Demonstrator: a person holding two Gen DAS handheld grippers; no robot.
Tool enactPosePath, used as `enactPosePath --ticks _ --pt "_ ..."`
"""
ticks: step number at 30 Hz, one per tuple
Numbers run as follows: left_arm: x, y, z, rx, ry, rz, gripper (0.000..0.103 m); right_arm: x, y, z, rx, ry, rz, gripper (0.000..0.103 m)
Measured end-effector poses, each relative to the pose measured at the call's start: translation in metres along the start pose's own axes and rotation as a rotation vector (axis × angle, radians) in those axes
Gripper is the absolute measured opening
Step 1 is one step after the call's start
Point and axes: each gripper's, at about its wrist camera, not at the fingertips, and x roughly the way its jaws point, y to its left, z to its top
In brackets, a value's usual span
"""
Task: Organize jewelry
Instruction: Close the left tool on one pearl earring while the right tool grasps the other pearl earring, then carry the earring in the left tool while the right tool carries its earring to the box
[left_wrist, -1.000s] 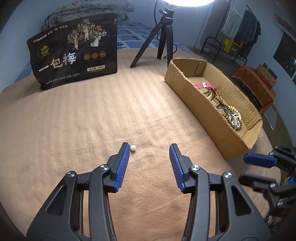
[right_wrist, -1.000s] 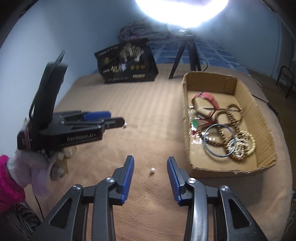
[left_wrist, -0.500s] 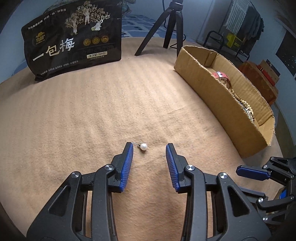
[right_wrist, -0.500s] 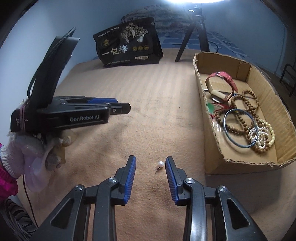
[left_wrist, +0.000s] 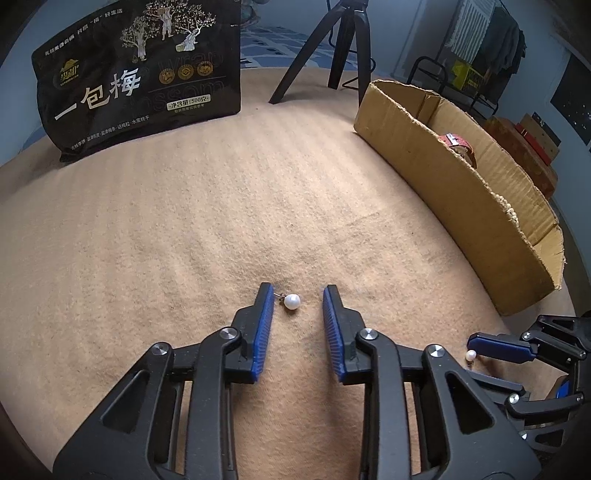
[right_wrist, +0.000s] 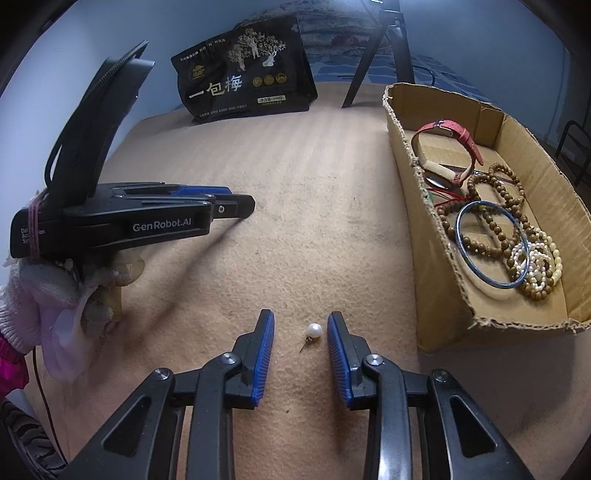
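Low over the tan blanket, the left gripper straddles a pearl stud. Its jaws are closing, with the stud between them but untouched: the pearl lies nearer the left pad, its post pointing toward that pad, and a clear gap remains on the other side.

Likewise the right gripper brackets a second stud, jaws closing, nothing gripped. That pearl rests just beside the right pad, its post slanting down toward the camera, and open blanket shows between it and the left pad.

Taking the box as landmark: the second stud lies just left of its near left corner, where the torn cardboard edge is ragged. The first stud sits well to the left of the box's long wall, with bare blanket between. Inside the box lie a red watch strap, wooden bead bracelets, a blue bangle and pale bead strands, all below the rim.

Left of the box the blanket is open back to a black pouch and a tripod standing beyond the box's far end. A gloved hand holds the left gripper's handle, well left of the box.
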Motion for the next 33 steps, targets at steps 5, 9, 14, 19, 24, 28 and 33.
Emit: enactPosePath --ticks 5,9,14,19,24,28,33 --pt "0.0 0.002 -0.001 0.004 -0.006 0.009 0.016 0.003 0.002 0.0 -0.007 0.005 -0.014 0.022" --pt "-0.001 0.005 -0.003 0.0 -0.009 0.013 0.013 0.003 0.001 -0.001 -0.008 0.004 -0.027 0.013" --pt "-0.003 0.004 -0.005 0.001 -0.013 0.019 0.009 0.002 0.0 -0.001 -0.004 0.002 -0.025 0.006" --pt "-0.007 0.003 -0.007 -0.001 -0.015 0.026 0.009 -0.001 0.003 0.0 -0.018 -0.005 -0.021 0.006" --pt "-0.013 0.004 -0.007 -0.011 -0.019 0.031 0.009 -0.01 0.009 0.003 -0.036 -0.026 -0.013 0.006" --pt "-0.023 0.003 -0.005 -0.019 -0.035 0.033 0.009 -0.023 0.014 0.006 -0.049 -0.055 -0.002 0.006" --pt "-0.038 0.002 0.0 -0.039 -0.063 0.026 0.009 -0.042 0.019 0.013 -0.073 -0.094 0.0 0.006"
